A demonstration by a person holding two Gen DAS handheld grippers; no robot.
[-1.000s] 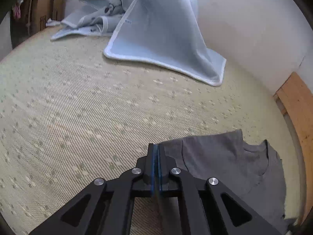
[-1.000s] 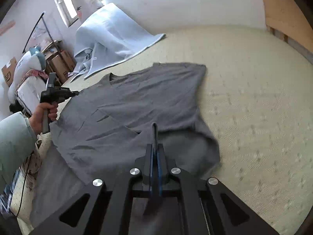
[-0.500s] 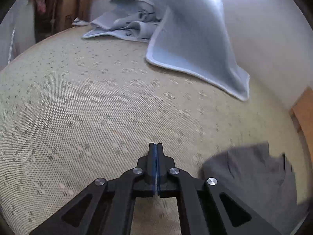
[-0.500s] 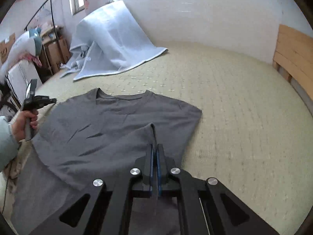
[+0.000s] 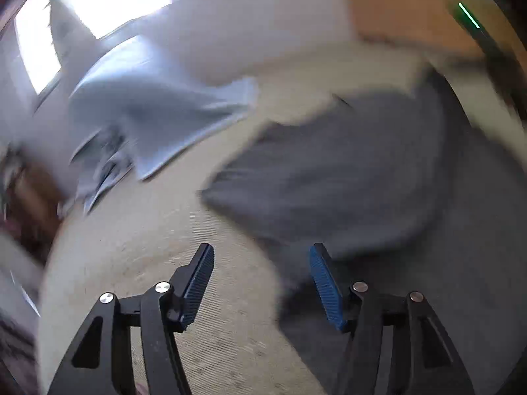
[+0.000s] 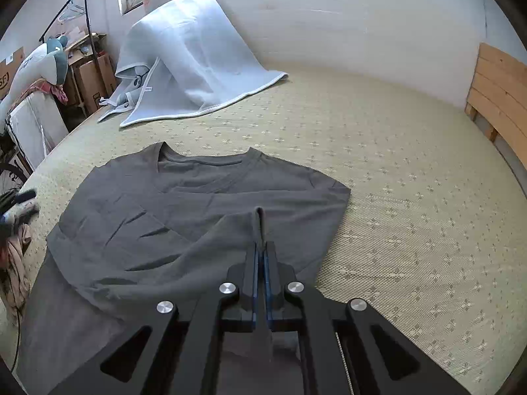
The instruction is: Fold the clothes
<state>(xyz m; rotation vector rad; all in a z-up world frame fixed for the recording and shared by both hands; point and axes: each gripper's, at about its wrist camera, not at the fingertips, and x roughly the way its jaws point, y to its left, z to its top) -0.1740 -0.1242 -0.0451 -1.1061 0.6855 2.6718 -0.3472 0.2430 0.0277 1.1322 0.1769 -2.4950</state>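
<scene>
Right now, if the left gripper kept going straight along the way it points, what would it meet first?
Probably the near edge of the grey T-shirt, or the bare mattress just beside it. The left gripper, whose jaws have just been opening with nothing between them, aims at that border. The picture is blurred, so depth is unclear.

daylight comes in from a window (image 5: 92, 16) at the upper left, blown out to plain white in the left wrist view. that view is heavily motion-smeared; only the gripper fingers (image 5: 197, 279) stay sharp. the right wrist view is crisp and evenly lit, with soft shadows in the grey shirt (image 6: 184, 217) folds. both bend strongly at the dark rounded edges.
</scene>
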